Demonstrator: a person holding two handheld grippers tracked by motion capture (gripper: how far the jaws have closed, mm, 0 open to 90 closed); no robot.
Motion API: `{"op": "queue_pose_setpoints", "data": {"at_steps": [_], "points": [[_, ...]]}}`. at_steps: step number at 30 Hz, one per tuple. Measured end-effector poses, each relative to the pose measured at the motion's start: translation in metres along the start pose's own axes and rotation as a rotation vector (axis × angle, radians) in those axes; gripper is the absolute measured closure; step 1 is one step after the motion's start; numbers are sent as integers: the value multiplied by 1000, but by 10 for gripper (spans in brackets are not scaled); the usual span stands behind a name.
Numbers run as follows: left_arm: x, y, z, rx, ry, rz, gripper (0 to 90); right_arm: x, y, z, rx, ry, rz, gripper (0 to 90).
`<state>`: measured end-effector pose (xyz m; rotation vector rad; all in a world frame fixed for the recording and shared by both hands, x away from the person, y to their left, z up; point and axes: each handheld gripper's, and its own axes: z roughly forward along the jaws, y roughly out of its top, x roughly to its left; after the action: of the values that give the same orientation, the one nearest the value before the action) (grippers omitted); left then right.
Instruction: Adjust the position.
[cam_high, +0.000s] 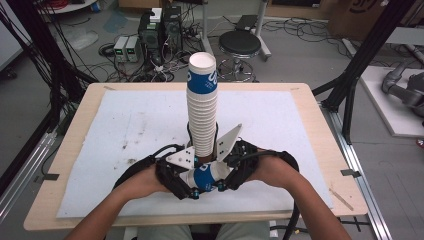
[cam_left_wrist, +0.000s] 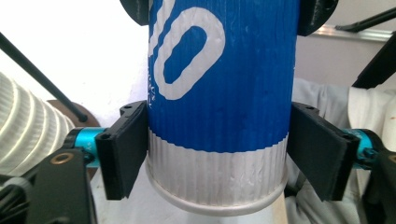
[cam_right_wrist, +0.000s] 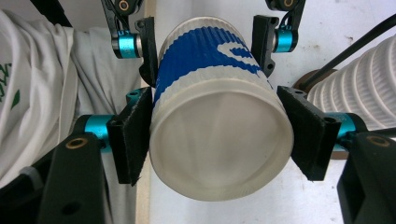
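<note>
A blue and white ribbed paper cup (cam_high: 205, 176) lies on its side just above the table's front middle, held between both grippers. My left gripper (cam_high: 192, 183) comes in from the left; in its own view, my left gripper (cam_left_wrist: 217, 154) has both black pads (cam_left_wrist: 123, 149) against the sides of the cup (cam_left_wrist: 219, 93). My right gripper (cam_high: 222, 178) comes in from the right. Its own view shows my right gripper (cam_right_wrist: 217, 140) clamping the cup's (cam_right_wrist: 219, 140) end, which faces the camera. A tall stack of the same cups (cam_high: 203, 115) stands right behind the hands.
A white sheet (cam_high: 125, 130) covers most of the wooden table (cam_high: 310, 115). The stack (cam_right_wrist: 359, 88) stands on a brown disc (cam_right_wrist: 310, 77), close to the right gripper. Black frame posts flank the table. A stool (cam_high: 240, 44) and cabled boxes (cam_high: 150, 35) are on the floor beyond.
</note>
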<state>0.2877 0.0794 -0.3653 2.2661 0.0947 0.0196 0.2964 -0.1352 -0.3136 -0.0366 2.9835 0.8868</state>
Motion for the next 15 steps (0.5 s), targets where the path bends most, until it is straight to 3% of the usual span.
{"op": "queue_pose_setpoints", "data": {"at_steps": [3,15], "points": [[1,-2,-3,-64,5,-31,170,0,-5,-1,-24,2,20,312],[3,-23,-22,-311,38,-75,168,-1,-37,-9,-180,-33,79,311]]}}
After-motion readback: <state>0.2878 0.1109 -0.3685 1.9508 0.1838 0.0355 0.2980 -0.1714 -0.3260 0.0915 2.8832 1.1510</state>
